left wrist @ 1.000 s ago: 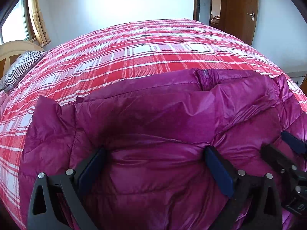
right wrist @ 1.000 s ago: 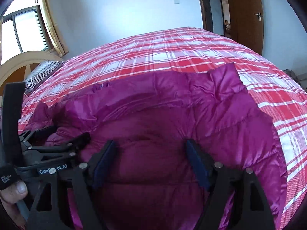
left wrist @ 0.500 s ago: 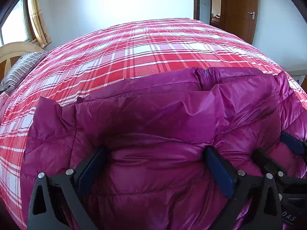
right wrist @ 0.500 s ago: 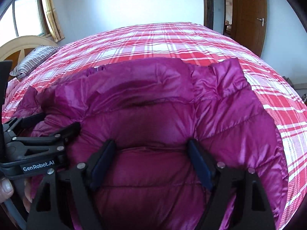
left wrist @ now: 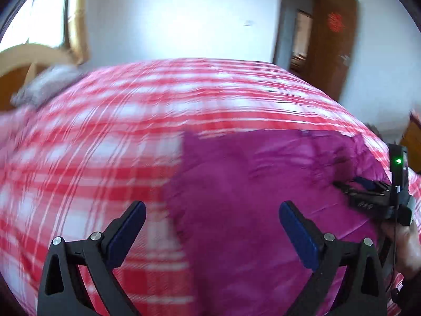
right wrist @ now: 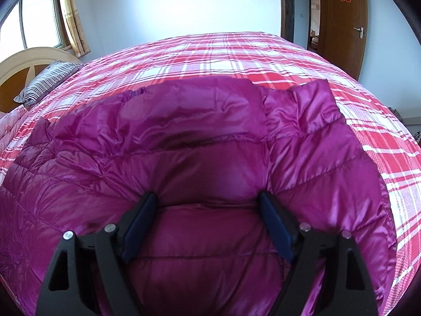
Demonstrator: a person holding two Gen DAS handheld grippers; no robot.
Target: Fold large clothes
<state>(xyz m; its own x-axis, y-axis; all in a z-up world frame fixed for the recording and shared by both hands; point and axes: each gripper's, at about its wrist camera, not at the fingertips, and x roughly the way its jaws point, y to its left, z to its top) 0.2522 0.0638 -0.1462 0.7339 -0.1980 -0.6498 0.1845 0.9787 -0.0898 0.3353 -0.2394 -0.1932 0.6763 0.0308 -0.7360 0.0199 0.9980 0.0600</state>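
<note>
- My left fingers stand wide apart with nothing between the pads; in the blurred left view they hang over the jacket's left edge, 1 finger over the plaid bed, the other over purple fabric.
- From them, the jacket lies to the lower right of that frame, its long axis running left to right across the picture.
- My right fingers have just been opening; they are spread and sunk into the puffy fabric, with a bulge of jacket between them. I judge they press down on it, not pinch it.
- In the right view the jacket fills the lower half, collar toward the upper middle, a flap at the right.
- The right fingers sit on the jacket's middle, so that hand is nearer; the left has only the edge.
- No containers are in view.
</note>
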